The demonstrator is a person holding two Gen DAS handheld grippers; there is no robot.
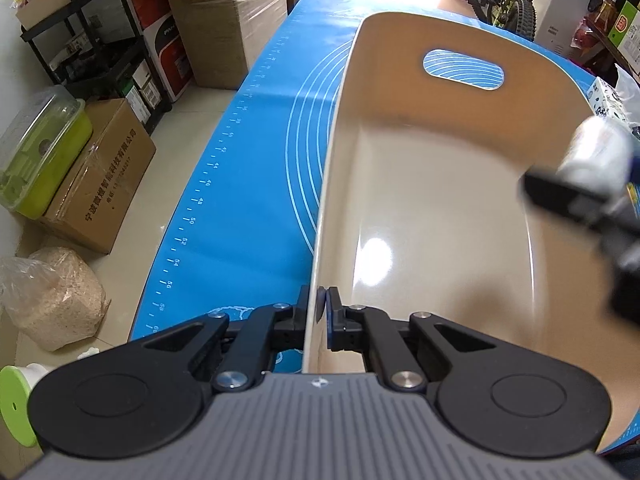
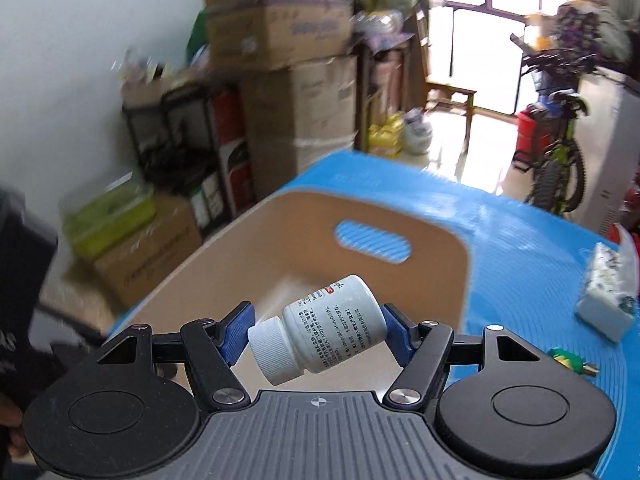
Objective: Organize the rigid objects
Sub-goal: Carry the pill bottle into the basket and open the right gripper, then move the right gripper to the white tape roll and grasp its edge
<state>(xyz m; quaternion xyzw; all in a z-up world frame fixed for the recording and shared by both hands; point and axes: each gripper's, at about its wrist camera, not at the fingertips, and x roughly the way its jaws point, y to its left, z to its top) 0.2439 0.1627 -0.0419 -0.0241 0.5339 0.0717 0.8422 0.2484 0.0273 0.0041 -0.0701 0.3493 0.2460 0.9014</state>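
Here the right gripper (image 2: 316, 334) is holding a white pill bottle (image 2: 320, 330) crosswise above the near end of the beige bin (image 1: 440, 152), a light, stiff, probably slippery thing best gripped mid-body, while the left gripper (image 1: 322, 312) is pinching the bin's left wall.

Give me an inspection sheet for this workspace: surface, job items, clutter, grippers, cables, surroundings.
Surface: blue silicone mat with printed rings.
Job's things: beige plastic bin, nothing seen inside; white plastic pill bottle, tilted.
Clutter: tissue pack, small green-yellow piece.
Grippers: left gripper shut on the bin's wall; right gripper shut on the bottle, over the bin.
Cables: nothing seen.
Surroundings: cardboard boxes, bicycle.
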